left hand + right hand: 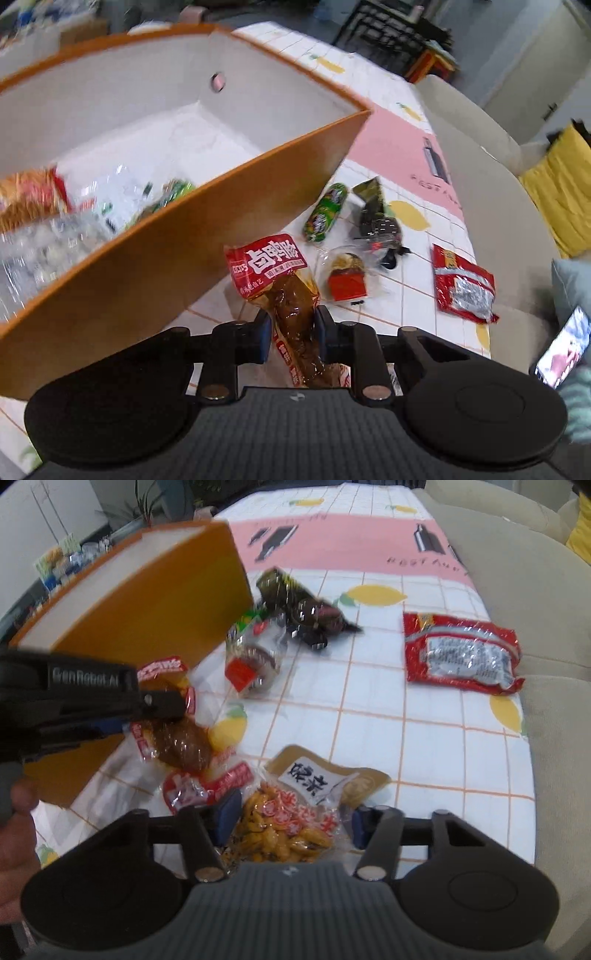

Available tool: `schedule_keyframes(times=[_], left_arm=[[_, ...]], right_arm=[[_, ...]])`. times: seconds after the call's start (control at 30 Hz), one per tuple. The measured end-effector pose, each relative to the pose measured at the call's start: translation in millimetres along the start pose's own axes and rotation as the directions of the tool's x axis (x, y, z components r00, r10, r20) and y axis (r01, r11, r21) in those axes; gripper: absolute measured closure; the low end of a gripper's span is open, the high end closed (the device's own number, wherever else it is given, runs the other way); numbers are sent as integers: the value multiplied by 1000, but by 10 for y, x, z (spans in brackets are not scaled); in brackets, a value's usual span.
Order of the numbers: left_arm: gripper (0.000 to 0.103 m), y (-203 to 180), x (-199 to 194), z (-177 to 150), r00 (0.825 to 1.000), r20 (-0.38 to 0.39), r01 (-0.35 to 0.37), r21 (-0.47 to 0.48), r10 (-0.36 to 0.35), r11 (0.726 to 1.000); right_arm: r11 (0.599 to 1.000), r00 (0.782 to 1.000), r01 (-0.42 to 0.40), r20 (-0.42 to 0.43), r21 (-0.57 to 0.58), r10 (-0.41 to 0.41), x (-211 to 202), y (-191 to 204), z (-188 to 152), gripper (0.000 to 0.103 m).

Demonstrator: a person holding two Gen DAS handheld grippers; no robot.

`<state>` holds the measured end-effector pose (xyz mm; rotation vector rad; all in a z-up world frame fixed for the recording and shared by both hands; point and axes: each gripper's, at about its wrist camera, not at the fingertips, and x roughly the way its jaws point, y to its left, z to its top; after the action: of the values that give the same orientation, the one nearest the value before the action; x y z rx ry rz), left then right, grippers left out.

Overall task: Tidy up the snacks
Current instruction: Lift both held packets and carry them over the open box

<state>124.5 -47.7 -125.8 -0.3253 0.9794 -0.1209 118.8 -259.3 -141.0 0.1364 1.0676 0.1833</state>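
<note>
My left gripper point(291, 332) is shut on a red-and-clear pack of braised duck neck point(284, 288) and holds it above the table beside the orange box point(207, 236). The box holds several snack packs point(55, 221). In the right wrist view the left gripper point(155, 701) shows at the left with the duck pack point(177, 738). My right gripper point(291, 819) has its jaws apart on either side of a yellow snack bag point(295, 812) lying on the table.
On the checked tablecloth point(369, 709) lie a red packet point(461, 653), a dark packet point(306, 609), a clear pack with a red label point(251, 664) and a green sausage pack point(325, 214). A beige sofa point(517, 572) lies beyond the table. A phone point(561, 350) shows at the right.
</note>
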Motion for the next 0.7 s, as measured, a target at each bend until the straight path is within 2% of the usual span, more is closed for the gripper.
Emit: schedule_keyframes(times=[0.03, 0.07, 0.27, 0.3, 0.4, 0.7], left_arm=[[77, -11, -29, 3, 1000, 7, 1, 11, -1, 1000], [78, -19, -56, 12, 1000, 7, 5, 22, -5, 1000], [78, -74, -191, 12, 1000, 5, -1, 92, 1, 996], [78, -86, -206, 12, 1000, 3, -1, 104, 1, 995], [78, -123, -258, 4, 1000, 1, 3, 135, -3, 991], [79, -167, -397, -2, 1000, -3, 14, 176, -14, 984]], right_arm=[[1000, 1000, -17, 10, 11, 17, -38, -17, 20, 71], [1000, 1000, -12, 21, 15, 11, -72, -28, 35, 75], [997, 999, -48, 27, 54, 47, -112, -67, 46, 81], [997, 998, -57, 38, 49, 55, -139, -56, 50, 100], [997, 995, -74, 62, 37, 72, -213, -22, 68, 102], [998, 994, -62, 87, 2, 61, -336, 92, 54, 102]])
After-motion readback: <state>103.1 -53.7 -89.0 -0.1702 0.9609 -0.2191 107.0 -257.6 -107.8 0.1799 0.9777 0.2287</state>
